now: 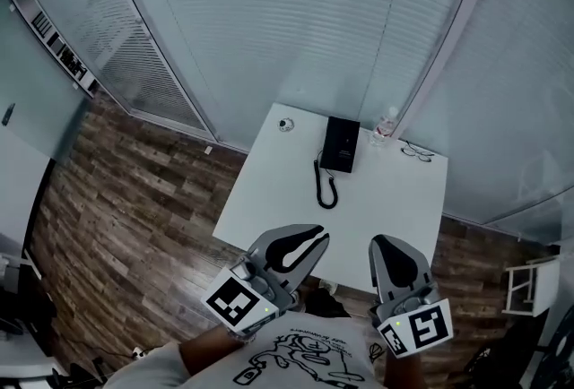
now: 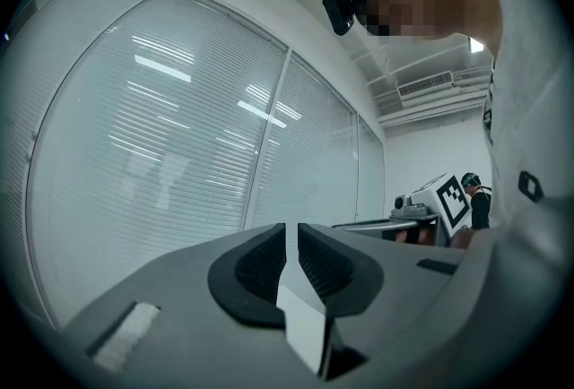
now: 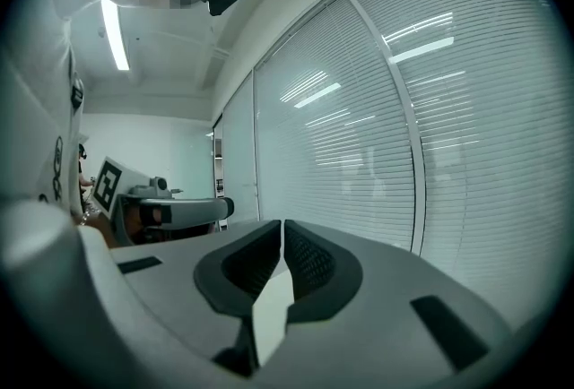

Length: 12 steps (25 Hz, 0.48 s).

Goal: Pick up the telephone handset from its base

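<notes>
A black telephone (image 1: 340, 144) lies at the far middle of the white table (image 1: 269, 199), and its coiled cord (image 1: 325, 185) loops toward me. I cannot tell the handset apart from the base at this distance. Both grippers hover at the table's near edge, close to my body and far from the phone. The left gripper (image 1: 316, 235) (image 2: 291, 230) is shut with nothing between its pads. Beside it, the right gripper (image 1: 384, 242) (image 3: 282, 226) is likewise shut and empty. Both gripper views face the blinds, not the table.
A water bottle (image 1: 385, 125) stands right of the phone, a pair of glasses (image 1: 417, 151) lies further right, and a small round object (image 1: 286, 124) sits at the far left corner. Glass walls with blinds close in behind the table. A white rack (image 1: 525, 284) stands on the wooden floor at right.
</notes>
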{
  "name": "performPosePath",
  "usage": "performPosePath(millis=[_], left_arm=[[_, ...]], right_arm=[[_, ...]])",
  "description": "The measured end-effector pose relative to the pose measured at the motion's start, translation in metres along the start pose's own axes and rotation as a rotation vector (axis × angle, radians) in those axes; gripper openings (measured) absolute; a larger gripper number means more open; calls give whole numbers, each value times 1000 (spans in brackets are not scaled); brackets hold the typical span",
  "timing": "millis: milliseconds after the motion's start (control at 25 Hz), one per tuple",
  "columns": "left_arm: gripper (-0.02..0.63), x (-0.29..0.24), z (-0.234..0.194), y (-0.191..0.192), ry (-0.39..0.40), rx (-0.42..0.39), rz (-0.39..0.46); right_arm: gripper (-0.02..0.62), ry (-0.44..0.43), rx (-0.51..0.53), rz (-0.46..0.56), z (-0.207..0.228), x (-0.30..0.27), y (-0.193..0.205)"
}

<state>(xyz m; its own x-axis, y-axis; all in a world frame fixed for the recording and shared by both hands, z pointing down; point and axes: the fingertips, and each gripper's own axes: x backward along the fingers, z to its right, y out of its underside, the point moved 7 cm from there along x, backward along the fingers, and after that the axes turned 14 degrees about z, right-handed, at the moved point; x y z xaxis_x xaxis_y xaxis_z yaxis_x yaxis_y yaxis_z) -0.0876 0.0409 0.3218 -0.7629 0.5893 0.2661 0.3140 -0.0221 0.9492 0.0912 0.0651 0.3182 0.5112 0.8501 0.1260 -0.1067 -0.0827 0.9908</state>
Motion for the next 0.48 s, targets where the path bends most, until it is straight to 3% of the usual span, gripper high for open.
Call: performPosePath(millis=[200,480], left_arm=[[40,-52,3,-3,10,3,8],[40,-101,5,18,0,-14,16]], right_arm=[[11,4,3,1,46,-6,-17],[11,-8,-8,17,99,-6,-8]])
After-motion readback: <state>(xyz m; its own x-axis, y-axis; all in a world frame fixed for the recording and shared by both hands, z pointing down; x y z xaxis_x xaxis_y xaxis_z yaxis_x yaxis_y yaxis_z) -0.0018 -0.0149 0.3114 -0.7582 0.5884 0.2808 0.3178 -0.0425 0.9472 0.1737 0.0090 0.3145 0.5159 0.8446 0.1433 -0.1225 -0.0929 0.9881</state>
